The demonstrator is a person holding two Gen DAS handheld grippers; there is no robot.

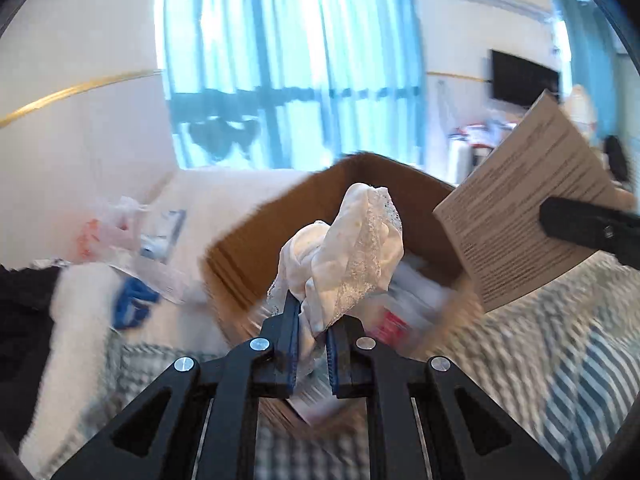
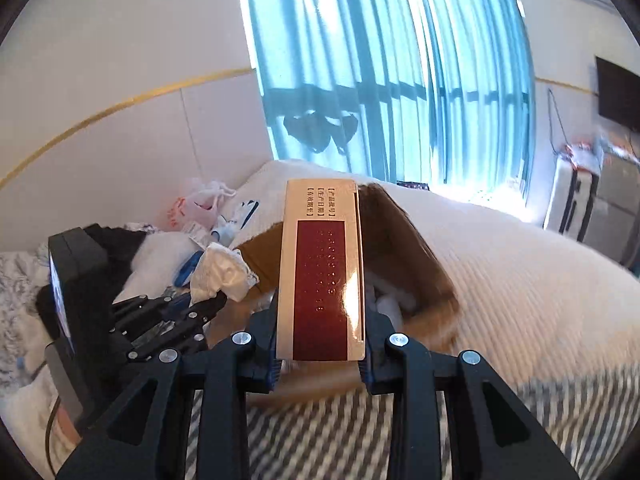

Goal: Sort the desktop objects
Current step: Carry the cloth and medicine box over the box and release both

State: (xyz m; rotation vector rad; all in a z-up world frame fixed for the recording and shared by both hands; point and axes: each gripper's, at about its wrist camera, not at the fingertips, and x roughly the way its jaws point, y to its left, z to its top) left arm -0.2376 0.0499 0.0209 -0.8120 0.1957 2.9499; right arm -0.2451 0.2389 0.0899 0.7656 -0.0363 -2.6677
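Both my tongs are loaded, and what matters now is where the open cardboard box point(image 1: 320, 216) lies from each load. In the left wrist view the box mouth sits at about twelve o'clock, directly behind and below the cloth, so my left tongs point(image 1: 312, 344) look the nearer to a drop, judging by how squarely they face the opening. They are clenched on a crumpled white cloth point(image 1: 344, 248) that bunches up out of the jaws, lace trim along one edge, soft and limp; I expect it to sag and cling when let go. My right tongs point(image 2: 320, 344) grip a flat carton point(image 2: 322, 268) by its lower end, its long axis standing nearly upright and running toward twelve o'clock, with the box showing behind it from about eleven to two o'clock. The carton is glossy beige with a dark red panel and small print at the top. In the left view that same carton hangs at about two o'clock, its printed back turned to me, above the box's right rim. The box rests on bedding; striped cloth point(image 2: 320, 432) lies below my tongs.
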